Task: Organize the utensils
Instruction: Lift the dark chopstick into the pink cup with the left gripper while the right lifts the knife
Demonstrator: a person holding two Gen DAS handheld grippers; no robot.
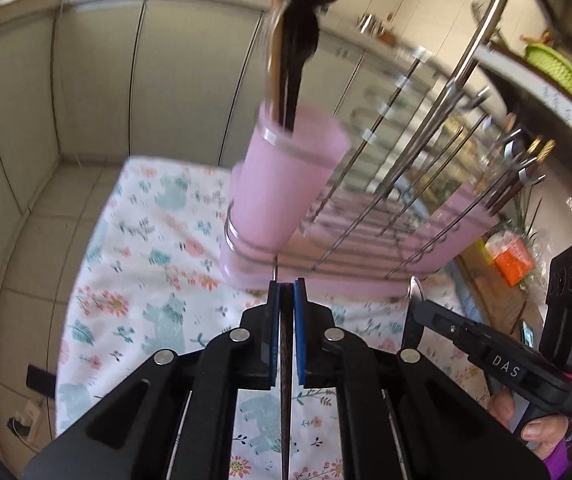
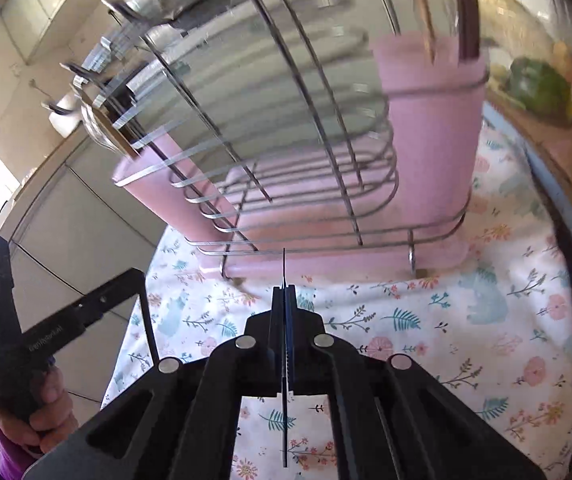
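Note:
A wire drying rack (image 1: pixel 386 184) on a pink tray holds two pink cups. The near cup (image 1: pixel 286 184) has a wooden and a black utensil standing in it. My left gripper (image 1: pixel 286 292) is shut on a thin dark utensil (image 1: pixel 285 400) that runs back between its blue pads, just short of that cup. In the right wrist view, my right gripper (image 2: pixel 284 292) is shut on a thin silver utensil (image 2: pixel 284 268), seen edge-on and pointing at the rack (image 2: pixel 286 140) between its pink cups (image 2: pixel 434 140). The right gripper (image 1: pixel 414 304) also shows in the left wrist view, beside the left one.
A floral cloth (image 1: pixel 145 280) covers the table under the rack. An orange box (image 1: pixel 512 258) and a green basket (image 1: pixel 558 68) sit to the right. A bag of green vegetables (image 2: pixel 538 80) lies behind the right cup. Pale cabinets and a tiled floor are to the left.

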